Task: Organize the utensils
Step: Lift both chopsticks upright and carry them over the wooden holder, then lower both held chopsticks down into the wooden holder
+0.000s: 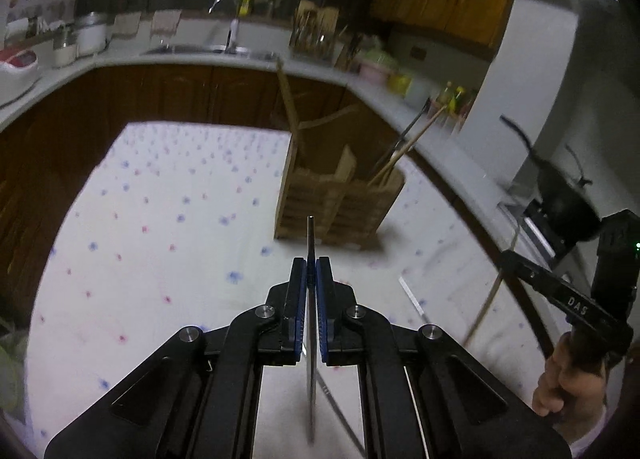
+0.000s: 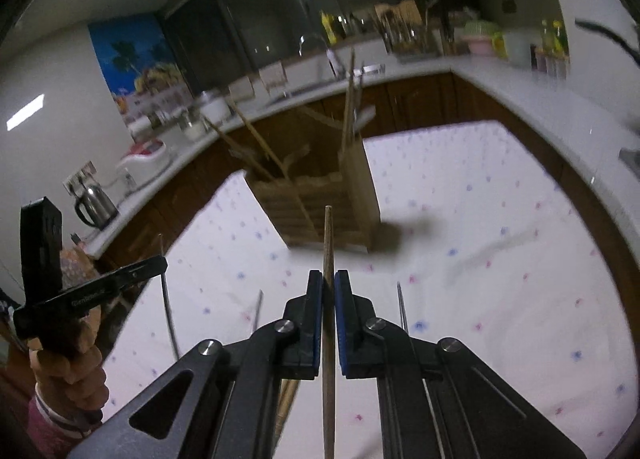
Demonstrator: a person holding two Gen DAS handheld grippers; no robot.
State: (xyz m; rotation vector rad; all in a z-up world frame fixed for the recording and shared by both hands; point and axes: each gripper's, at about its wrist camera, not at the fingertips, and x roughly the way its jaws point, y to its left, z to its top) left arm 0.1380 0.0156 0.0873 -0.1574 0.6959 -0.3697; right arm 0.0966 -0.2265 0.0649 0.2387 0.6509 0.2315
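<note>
Clamping a metal utensil point(image 1: 310, 299) between the left gripper point(image 1: 311, 273) pads, above the dotted tablecloth point(image 1: 160, 219). Pinching a wooden chopstick point(image 2: 329, 279) in the right gripper point(image 2: 329, 287), short of the wooden utensil holder point(image 2: 320, 199) ahead.

White tablecloth point(image 1: 160, 219) dotted blue and pink; tan wooden holder point(image 1: 336, 203); blue-padded black claw point(image 1: 311, 271).

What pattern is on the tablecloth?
White tablecloth with small blue and pink floral dots, clearest in the left wrist view.

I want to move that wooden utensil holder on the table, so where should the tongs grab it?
Grip the wooden utensil holder by a bare stretch of its top rim, coming from above. Its slatted sides look too broad to span, and handles lean out of it.
</note>
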